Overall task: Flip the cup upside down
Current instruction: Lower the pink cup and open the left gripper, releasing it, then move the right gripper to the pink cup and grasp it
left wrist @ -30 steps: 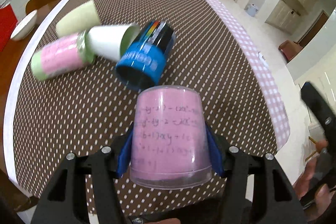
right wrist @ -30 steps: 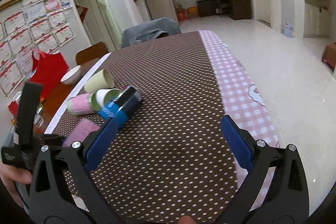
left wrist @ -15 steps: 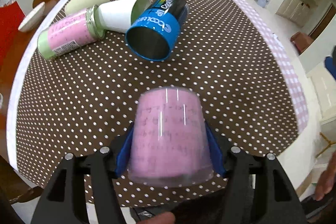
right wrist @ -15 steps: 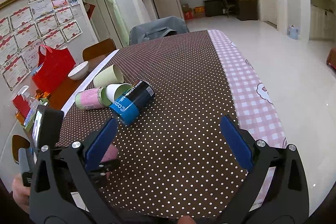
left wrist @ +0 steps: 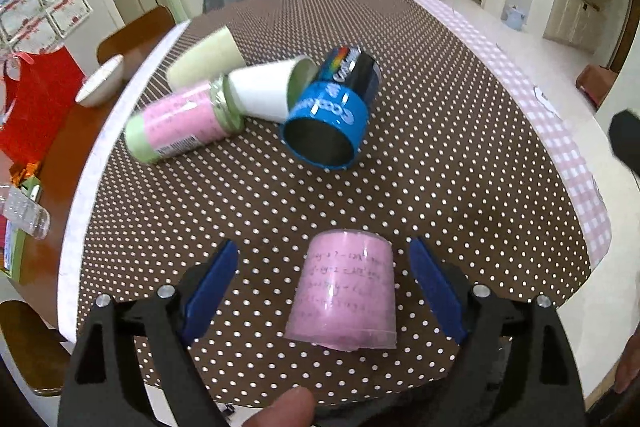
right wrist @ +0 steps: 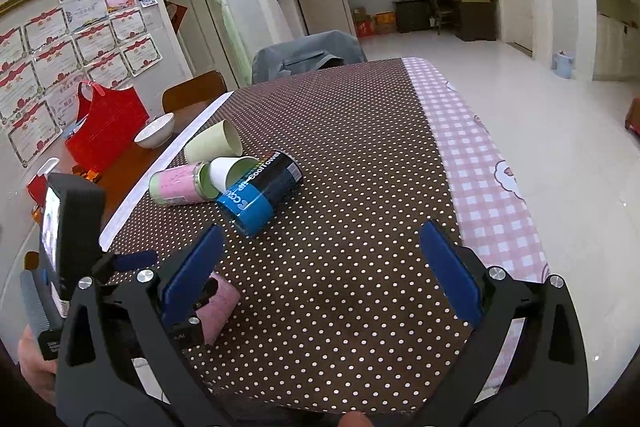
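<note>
A pink cup (left wrist: 346, 291) with handwriting on it stands upside down, wide rim down, on the brown dotted tablecloth near the front edge. My left gripper (left wrist: 324, 287) is open, its blue pads on either side of the cup and clear of it. The cup shows partly in the right wrist view (right wrist: 220, 307), behind the right gripper's left finger. My right gripper (right wrist: 320, 271) is open and empty above the tablecloth. The left gripper's body (right wrist: 68, 247) is at the left edge of that view.
Behind the pink cup lie a blue and black can (left wrist: 332, 115), a white paper cup (left wrist: 264, 93), a pink-labelled green jar (left wrist: 180, 123) and a pale green cup (left wrist: 206, 57), all on their sides. A white bowl (left wrist: 100, 83) and a red bag (right wrist: 104, 131) sit at the left.
My left gripper has opened and let go of the pink cup, which now stands upside down on the cloth. The gripper has drawn back a little. The right gripper stays open.
</note>
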